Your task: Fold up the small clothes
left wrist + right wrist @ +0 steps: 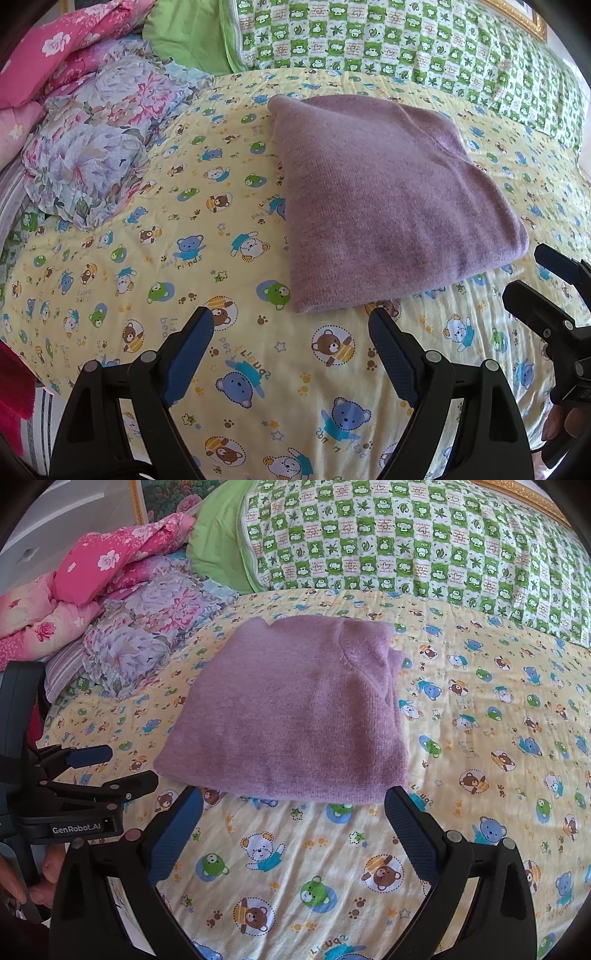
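A purple knit garment (388, 199) lies folded into a flat rectangle on the yellow bear-print sheet (184, 229); it also shows in the right wrist view (291, 712). My left gripper (291, 325) is open and empty, just short of the garment's near edge. My right gripper (295, 805) is open and empty, its fingertips (400, 801) at the garment's near edge. The right gripper shows at the right edge of the left wrist view (546, 284); the left gripper shows at the left of the right wrist view (107, 768).
A floral purple pillow (92, 158) and pink quilts (55, 48) lie at the left. A green checked blanket (369, 33) and a plain green pillow (184, 33) lie at the back of the bed.
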A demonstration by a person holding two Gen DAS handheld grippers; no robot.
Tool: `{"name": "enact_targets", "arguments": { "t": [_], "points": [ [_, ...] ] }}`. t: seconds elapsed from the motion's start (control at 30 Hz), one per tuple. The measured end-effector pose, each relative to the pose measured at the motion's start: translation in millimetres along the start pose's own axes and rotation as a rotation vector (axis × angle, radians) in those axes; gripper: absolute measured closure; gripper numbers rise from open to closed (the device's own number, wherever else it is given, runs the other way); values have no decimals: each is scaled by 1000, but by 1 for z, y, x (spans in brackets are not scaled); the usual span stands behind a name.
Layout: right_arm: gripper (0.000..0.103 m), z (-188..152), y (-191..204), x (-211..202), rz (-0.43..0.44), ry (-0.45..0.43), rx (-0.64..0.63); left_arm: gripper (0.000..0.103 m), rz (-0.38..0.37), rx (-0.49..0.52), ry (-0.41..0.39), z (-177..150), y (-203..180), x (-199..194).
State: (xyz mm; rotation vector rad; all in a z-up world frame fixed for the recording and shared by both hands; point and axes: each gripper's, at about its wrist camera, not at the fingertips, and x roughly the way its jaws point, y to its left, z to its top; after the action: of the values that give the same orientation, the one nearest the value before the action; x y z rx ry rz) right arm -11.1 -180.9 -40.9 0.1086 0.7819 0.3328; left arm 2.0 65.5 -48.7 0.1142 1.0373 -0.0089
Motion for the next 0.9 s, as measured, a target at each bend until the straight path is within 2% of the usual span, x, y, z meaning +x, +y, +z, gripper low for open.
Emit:
{"name": "enact_targets", "arguments": {
  "t": [0.9],
  "points": [
    [4,3,3,-1,9,-7,3,17,-5,12,1,3,-4,1]
  ]
}}
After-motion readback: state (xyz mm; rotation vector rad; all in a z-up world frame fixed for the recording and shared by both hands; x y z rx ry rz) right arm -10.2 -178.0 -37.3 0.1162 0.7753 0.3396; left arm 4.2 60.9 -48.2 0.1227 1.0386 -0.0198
